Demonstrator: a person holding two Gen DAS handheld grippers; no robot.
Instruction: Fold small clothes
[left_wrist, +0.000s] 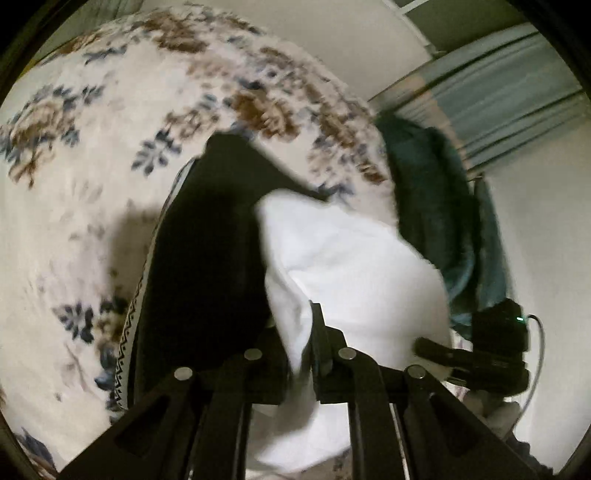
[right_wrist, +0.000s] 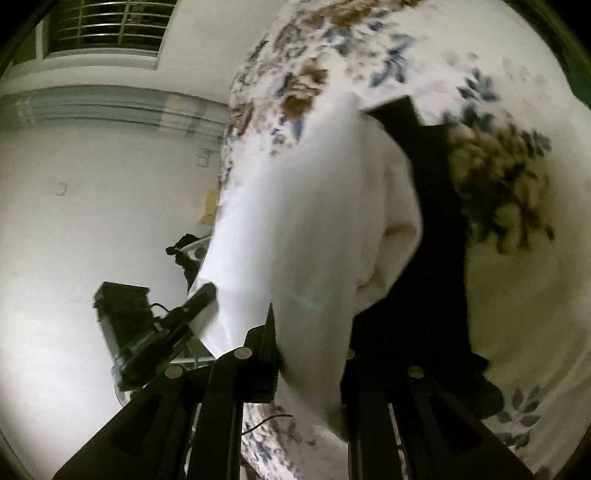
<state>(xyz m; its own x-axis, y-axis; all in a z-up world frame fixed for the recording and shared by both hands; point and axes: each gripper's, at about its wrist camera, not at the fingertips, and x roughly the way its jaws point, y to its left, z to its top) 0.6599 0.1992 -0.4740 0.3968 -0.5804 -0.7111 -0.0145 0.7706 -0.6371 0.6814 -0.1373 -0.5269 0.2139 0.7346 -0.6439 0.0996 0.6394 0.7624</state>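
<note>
A white cloth (left_wrist: 354, 254) hangs lifted above the floral bedspread (left_wrist: 92, 155). My left gripper (left_wrist: 301, 332) is shut on one edge of it. My right gripper (right_wrist: 310, 332) is shut on another edge of the same white cloth (right_wrist: 314, 221). A black garment with a patterned trim (left_wrist: 207, 266) lies flat on the bed under and to the left of the cloth; it also shows in the right wrist view (right_wrist: 436, 258). The right gripper shows in the left wrist view (left_wrist: 480, 354), and the left gripper shows in the right wrist view (right_wrist: 177, 321).
A dark teal garment (left_wrist: 428, 206) lies at the bed's right side. Behind it are a white wall and blue-grey curtains (left_wrist: 517, 92). A barred window (right_wrist: 107, 26) sits high on the wall. The bedspread (right_wrist: 517, 314) fills the right wrist view's right side.
</note>
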